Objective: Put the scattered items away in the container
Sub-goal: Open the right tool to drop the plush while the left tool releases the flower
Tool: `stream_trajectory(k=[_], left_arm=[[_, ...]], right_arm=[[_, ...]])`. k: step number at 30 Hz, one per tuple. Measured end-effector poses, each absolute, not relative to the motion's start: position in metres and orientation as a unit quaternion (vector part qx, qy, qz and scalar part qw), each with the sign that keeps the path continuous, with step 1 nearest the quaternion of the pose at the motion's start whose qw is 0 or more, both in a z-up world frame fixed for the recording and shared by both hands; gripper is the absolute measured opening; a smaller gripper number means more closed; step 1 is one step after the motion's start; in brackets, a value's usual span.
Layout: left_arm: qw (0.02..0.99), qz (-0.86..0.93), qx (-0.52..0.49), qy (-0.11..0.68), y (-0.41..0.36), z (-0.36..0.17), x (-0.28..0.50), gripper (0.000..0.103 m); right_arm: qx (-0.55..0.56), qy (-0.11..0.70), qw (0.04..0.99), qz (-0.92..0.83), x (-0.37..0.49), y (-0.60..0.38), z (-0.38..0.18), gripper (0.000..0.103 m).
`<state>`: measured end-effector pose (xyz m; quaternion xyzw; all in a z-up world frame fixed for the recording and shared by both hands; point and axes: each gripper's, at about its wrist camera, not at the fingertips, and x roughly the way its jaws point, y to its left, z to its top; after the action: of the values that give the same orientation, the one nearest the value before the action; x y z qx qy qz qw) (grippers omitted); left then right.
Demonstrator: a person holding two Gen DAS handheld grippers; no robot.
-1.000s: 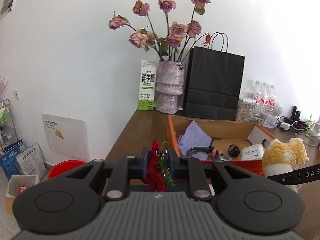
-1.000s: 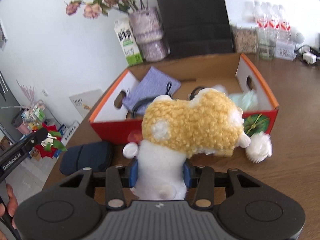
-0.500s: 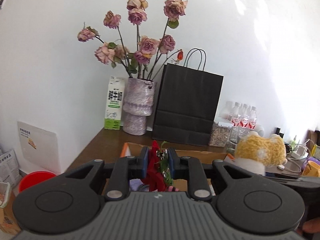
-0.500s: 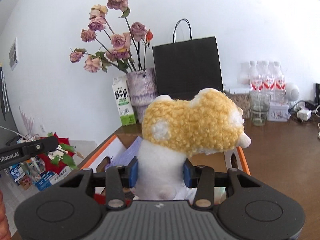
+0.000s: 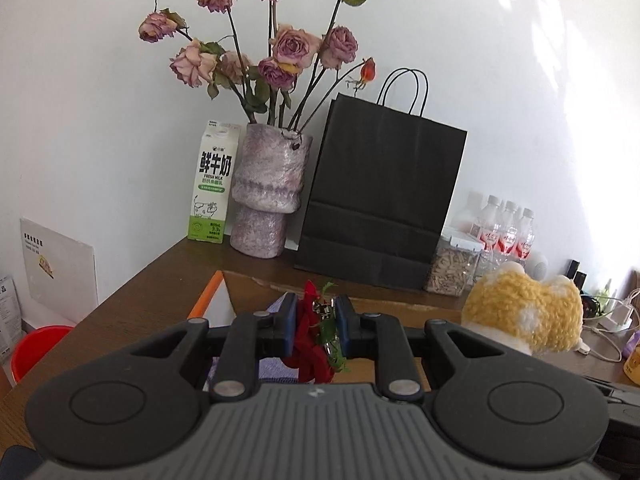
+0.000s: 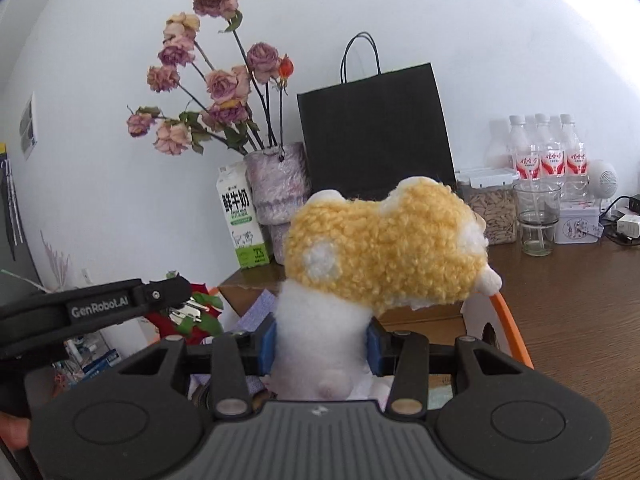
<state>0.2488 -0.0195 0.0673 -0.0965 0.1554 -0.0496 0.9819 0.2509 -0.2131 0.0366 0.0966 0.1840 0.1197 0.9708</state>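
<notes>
My left gripper (image 5: 316, 326) is shut on a red and green ornament with a small metal clip (image 5: 310, 344), held above the orange-rimmed cardboard box (image 5: 208, 296). My right gripper (image 6: 320, 340) is shut on the white body of a yellow and white plush toy (image 6: 384, 248), which hangs over the same box (image 6: 508, 320). In the left wrist view the plush toy (image 5: 524, 320) shows at the right. The right wrist view has the left gripper (image 6: 176, 304) at the left with the ornament (image 6: 200, 316). A purple cloth (image 6: 260, 308) lies inside the box, mostly hidden.
At the back of the wooden table (image 6: 580, 300) stand a milk carton (image 5: 214, 184), a vase of dried roses (image 5: 272, 192), a black paper bag (image 5: 384, 196), a jar of seeds (image 6: 492, 208), a glass (image 6: 536, 220) and water bottles (image 6: 552, 152). Cables lie at the right; a red bucket (image 5: 36, 344) sits on the floor.
Both grippers have moved forward over the box with their items still held. The right view has tilted up from the box interior to the wall and bag.
</notes>
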Motion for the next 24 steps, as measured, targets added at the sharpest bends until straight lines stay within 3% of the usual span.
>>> stream_trajectory(k=[12, 13, 14, 15, 16, 17, 24], left_arm=[[0.983, -0.030, -0.065, 0.168, -0.027, 0.052, 0.250, 0.024], [0.984, -0.027, -0.063, 0.166, -0.027, 0.052, 0.250, 0.040], [0.984, -0.021, -0.063, 0.165, -0.027, 0.052, 0.249, 0.076], [0.985, -0.014, -0.062, 0.160, -0.027, 0.052, 0.248, 0.096], [0.987, -0.004, -0.062, 0.148, -0.027, 0.053, 0.245, 0.103], [0.989, 0.002, -0.061, 0.136, -0.027, 0.054, 0.242, 0.103], [0.989, 0.002, -0.056, 0.140, -0.030, 0.053, 0.241, 0.103]], right_arm=[[0.050, 0.191, 0.973, 0.117, 0.250, -0.197, 0.023, 0.044], [0.045, 0.191, 0.974, 0.116, 0.249, -0.196, 0.022, 0.048], [0.041, 0.191, 0.974, 0.114, 0.249, -0.196, 0.022, 0.056], [0.038, 0.191, 0.975, 0.110, 0.249, -0.195, 0.021, 0.064], [0.035, 0.194, 0.975, 0.105, 0.249, -0.194, 0.021, 0.083], [0.032, 0.190, 0.976, 0.101, 0.248, -0.194, 0.020, 0.094], [0.028, 0.167, 0.982, 0.079, 0.240, -0.198, 0.024, 0.100]])
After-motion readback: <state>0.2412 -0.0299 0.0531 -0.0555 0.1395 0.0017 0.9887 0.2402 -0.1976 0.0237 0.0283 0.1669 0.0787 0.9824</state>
